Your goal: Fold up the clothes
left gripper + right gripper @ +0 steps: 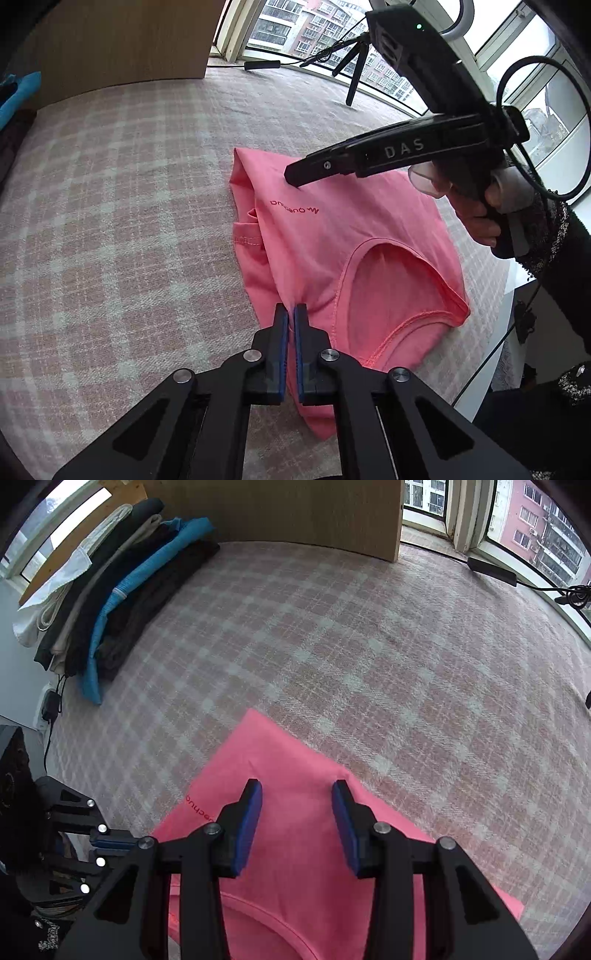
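Observation:
A pink T-shirt [332, 229] lies partly folded on the checked pink bedcover [110, 221], neck opening toward me and red lettering on top. My left gripper [291, 308] is shut on the shirt's fabric beside the collar seam, a thin strip of cloth pinched between its blue pads. A hand holds my right gripper [295, 173] over the far part of the shirt. In the right wrist view the right gripper [297, 790] stands open above the pink T-shirt [266, 746], with nothing gripped. The left gripper [110, 840] shows at the lower left edge of the shirt.
A pile of folded clothes [122, 590] in black, blue and white lies at the far left of the bedcover [369, 664]. A wooden board [277, 513] stands behind. A tripod [351, 66] and cables sit by the windows, and a power adapter [491, 570] lies on the sill.

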A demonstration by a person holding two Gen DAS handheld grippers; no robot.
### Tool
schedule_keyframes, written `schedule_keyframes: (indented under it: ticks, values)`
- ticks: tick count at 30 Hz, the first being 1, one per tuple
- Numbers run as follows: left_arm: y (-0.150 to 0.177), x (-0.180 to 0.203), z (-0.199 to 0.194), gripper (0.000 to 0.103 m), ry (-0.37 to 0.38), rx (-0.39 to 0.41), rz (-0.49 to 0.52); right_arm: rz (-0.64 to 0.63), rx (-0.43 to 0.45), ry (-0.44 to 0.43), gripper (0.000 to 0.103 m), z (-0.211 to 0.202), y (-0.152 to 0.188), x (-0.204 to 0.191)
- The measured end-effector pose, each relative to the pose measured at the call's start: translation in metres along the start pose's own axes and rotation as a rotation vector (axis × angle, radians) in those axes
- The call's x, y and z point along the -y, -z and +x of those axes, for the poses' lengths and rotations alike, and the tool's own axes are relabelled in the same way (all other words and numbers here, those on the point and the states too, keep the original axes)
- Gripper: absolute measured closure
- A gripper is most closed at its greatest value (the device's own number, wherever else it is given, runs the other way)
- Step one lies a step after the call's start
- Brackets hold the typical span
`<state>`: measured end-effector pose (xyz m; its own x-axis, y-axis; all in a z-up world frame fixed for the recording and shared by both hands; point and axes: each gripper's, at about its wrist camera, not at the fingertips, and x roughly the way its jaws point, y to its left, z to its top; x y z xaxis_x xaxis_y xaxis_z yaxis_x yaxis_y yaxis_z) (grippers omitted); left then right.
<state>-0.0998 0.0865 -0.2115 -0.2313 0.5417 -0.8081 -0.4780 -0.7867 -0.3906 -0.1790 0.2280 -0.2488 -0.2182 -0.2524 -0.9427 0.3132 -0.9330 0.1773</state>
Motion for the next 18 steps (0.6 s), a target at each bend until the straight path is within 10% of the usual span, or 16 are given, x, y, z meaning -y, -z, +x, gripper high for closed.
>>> schedule_keyframes:
  ticks: [8,18]
  values:
    - [0.019,0.007,0.007,0.098,-0.073,-0.093,0.013,-0.003,0.077,-0.025,0.063,-0.016,0.010,-0.005]
    - [-0.060,0.005,-0.015,0.081,-0.094,0.028,0.159,0.130,0.171,-0.110,0.065,-0.064,0.081,0.008]
